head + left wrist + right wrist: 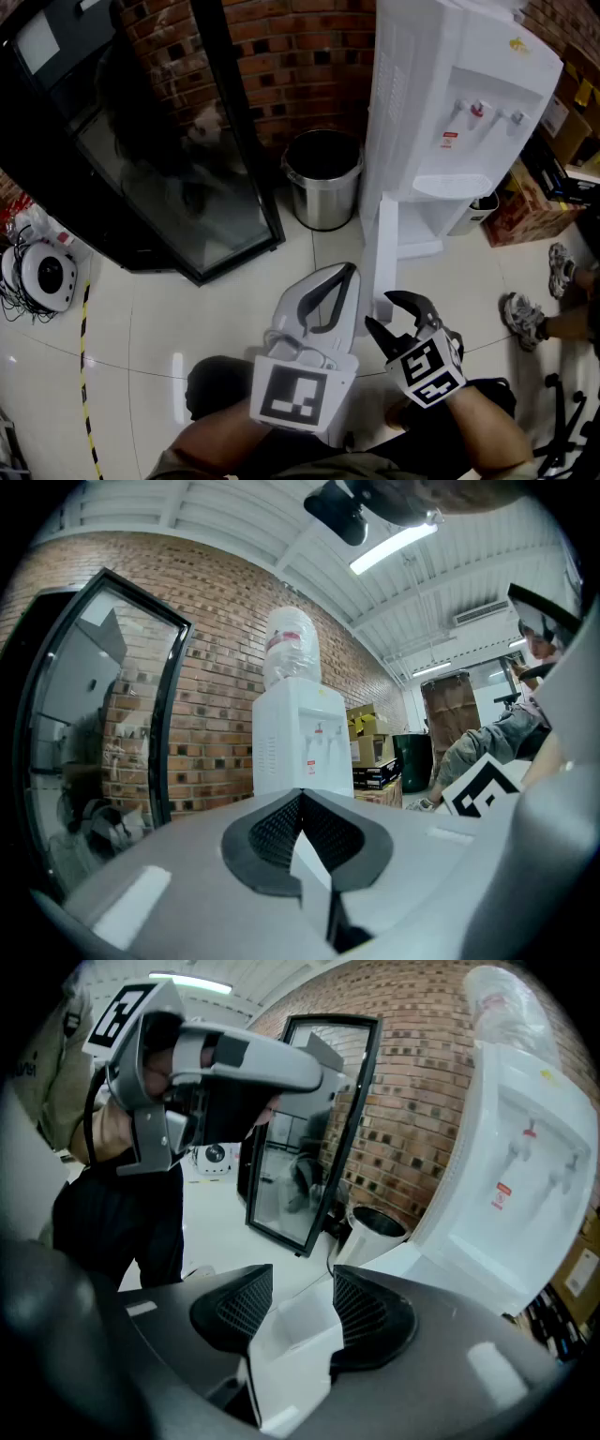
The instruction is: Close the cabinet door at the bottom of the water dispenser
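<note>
Nearest, the left gripper (349, 272) is held level with its jaws pressed together and empty, taking no part in the work. Just beside it, the right gripper (380, 311) tilts down with its jaws spread wide, and the free edge of the cabinet door (384, 239) stands between them. That door juts out open from the base of the water dispenser (459, 103). I judge this the start of closing: next, the right gripper must swing that edge round to the cabinet.
</note>
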